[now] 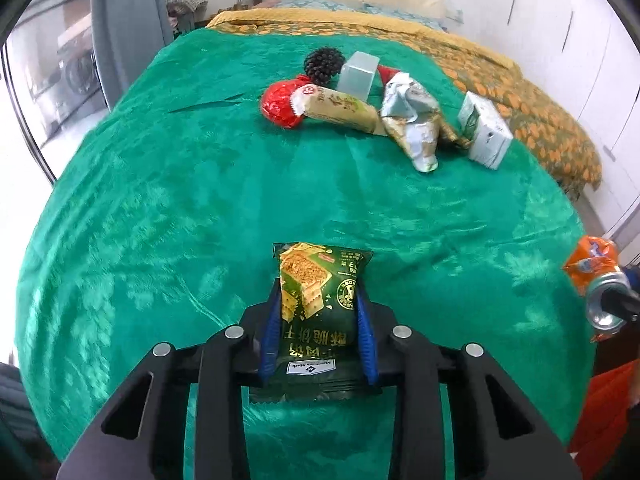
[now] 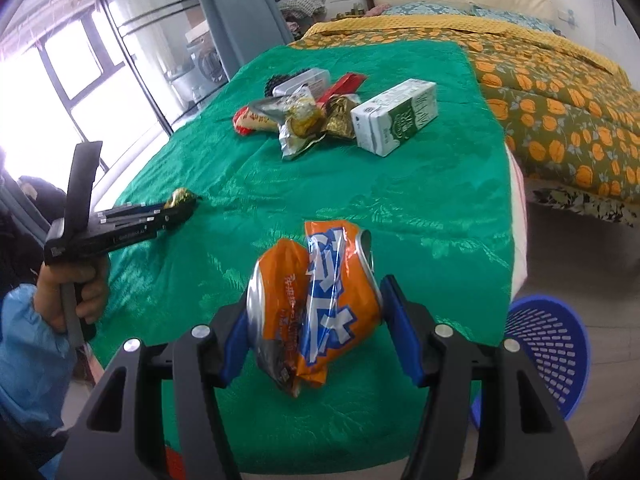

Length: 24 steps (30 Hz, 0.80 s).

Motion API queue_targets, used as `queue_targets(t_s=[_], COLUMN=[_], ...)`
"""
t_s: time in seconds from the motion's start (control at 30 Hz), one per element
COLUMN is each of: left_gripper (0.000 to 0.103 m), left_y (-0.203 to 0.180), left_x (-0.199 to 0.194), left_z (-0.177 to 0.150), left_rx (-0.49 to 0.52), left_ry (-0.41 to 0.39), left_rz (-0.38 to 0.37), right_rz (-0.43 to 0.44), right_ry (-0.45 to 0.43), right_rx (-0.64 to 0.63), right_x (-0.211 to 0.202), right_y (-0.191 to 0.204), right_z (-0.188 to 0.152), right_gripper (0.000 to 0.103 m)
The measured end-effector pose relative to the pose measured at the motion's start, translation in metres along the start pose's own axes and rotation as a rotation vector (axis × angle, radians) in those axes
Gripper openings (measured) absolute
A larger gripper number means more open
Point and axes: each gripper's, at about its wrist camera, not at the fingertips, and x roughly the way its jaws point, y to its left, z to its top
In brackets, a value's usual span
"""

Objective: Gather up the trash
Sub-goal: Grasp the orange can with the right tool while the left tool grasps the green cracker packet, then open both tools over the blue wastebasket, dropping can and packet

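left gripper [image 1: 318, 320]: black frame, blue pads, silver screws | right gripper [image 2: 316, 332]: same build | sleeve [image 2: 28, 344]: light blue

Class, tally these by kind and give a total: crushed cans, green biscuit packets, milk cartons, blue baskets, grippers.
crushed can: 1
green biscuit packet: 1
milk carton: 1
blue basket: 1
grippers: 2, left gripper and right gripper
Total: 6
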Motion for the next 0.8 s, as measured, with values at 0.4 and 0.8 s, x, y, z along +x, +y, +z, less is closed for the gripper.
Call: queue_targets(t_s=[0.4,0.8], left_gripper=[0.031,0.032], left_y=[-0.158,-0.357], left_x=[-0.03,0.052], left_z=[0.014,-0.01], left_rx=[0.138,0.32], left_ry=[0.0,0.173], left_rz=[-0.31,-0.449], right_rz=[-0.148,-0.339], right_ry=[-0.038,0.024], right_rx=[0.136,0.422], right_x=[-0.069,-0.069], right_y=[-0.101,-0.257], right_z=[0.006,-0.059], right_gripper=[0.06,0.062])
